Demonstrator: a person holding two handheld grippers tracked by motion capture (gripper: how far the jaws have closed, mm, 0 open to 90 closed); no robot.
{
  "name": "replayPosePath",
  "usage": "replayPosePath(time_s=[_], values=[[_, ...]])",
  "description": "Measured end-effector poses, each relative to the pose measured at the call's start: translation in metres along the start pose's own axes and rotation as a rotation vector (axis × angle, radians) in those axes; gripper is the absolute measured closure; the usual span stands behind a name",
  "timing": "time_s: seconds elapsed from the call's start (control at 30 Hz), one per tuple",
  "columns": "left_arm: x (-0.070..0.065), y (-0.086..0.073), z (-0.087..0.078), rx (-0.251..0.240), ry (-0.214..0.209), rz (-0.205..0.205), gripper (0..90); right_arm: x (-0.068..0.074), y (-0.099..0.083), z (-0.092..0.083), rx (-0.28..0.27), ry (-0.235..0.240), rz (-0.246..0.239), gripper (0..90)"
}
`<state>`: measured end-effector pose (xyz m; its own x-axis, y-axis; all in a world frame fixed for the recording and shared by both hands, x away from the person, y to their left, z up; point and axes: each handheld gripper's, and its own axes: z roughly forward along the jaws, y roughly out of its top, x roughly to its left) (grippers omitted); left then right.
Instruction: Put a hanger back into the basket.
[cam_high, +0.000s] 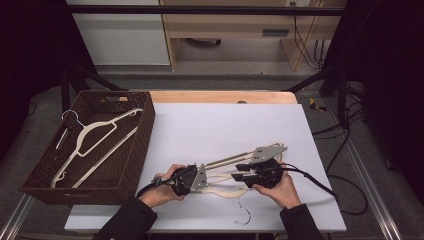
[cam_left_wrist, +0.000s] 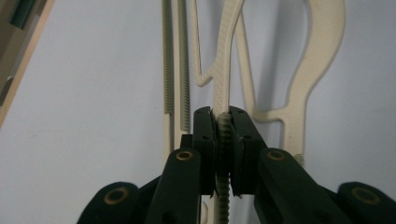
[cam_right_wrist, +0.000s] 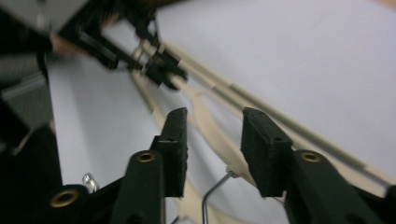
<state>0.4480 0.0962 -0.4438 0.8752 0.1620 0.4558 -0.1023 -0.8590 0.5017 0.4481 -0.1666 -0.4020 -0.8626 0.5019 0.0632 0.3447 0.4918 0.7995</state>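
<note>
Two cream plastic hangers (cam_high: 225, 176) lie stacked on the white mat near its front edge, with a metal hook (cam_high: 244, 214) pointing toward the person. My left gripper (cam_high: 201, 179) is shut on the ribbed arm of the top hanger (cam_left_wrist: 223, 70), its pads (cam_left_wrist: 205, 135) pressing both sides. A second hanger (cam_left_wrist: 310, 65) lies just beneath it. My right gripper (cam_high: 240, 176) hovers open above the hanger's neck (cam_right_wrist: 210, 126), its pads (cam_right_wrist: 259, 149) apart and touching nothing. The wire hook (cam_right_wrist: 212, 192) shows below them. The left gripper (cam_right_wrist: 161, 70) appears beyond, blurred.
A dark woven basket (cam_high: 146, 131) stands at the mat's left edge with a cream hanger (cam_high: 95, 136) lying inside. The white mat (cam_high: 225, 125) stretches behind the hangers. Cables (cam_high: 320, 185) trail off to the right.
</note>
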Motion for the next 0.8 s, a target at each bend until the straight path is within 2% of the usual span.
replayPosePath(time_s=[0.13,0.17,0.27,0.33,0.37,0.47,0.57,0.63,0.7,0.8], values=[[0.001,0.001,-0.003,-0.014,0.021,-0.012,83.4,-0.01,-0.002,-0.015,-0.114,-0.076,0.049,53.9],[0.0,0.0,-0.002,-0.034,0.026,-0.034,83.6,-0.012,-0.003,-0.019,-0.134,-0.097,0.065,52.5],[0.002,0.001,-0.005,-0.033,0.052,-0.036,84.4,-0.018,-0.005,-0.03,-0.216,-0.141,0.104,38.4],[0.003,0.001,-0.008,-0.043,0.071,-0.042,84.9,-0.021,-0.006,-0.038,-0.255,-0.186,0.108,34.3],[0.006,0.001,-0.011,-0.028,0.08,-0.021,85.0,-0.022,-0.007,-0.041,-0.271,-0.2,0.115,32.2],[0.009,0.0,-0.016,-0.049,0.093,-0.043,85.3,-0.026,-0.009,-0.05,-0.326,-0.238,0.136,22.6],[0.011,0.0,-0.02,-0.06,0.107,-0.059,85.3,-0.028,-0.012,-0.053,-0.326,-0.253,0.151,17.5],[0.017,-0.002,-0.025,-0.073,0.11,-0.104,85.3,-0.03,-0.014,-0.053,-0.319,-0.26,0.157,16.3],[0.019,-0.003,-0.029,-0.077,0.119,-0.121,85.3,-0.031,-0.016,-0.053,-0.318,-0.261,0.159,15.5],[0.023,-0.005,-0.034,-0.096,0.123,-0.174,85.3,-0.031,-0.018,-0.052,-0.307,-0.258,0.169,15.4]])
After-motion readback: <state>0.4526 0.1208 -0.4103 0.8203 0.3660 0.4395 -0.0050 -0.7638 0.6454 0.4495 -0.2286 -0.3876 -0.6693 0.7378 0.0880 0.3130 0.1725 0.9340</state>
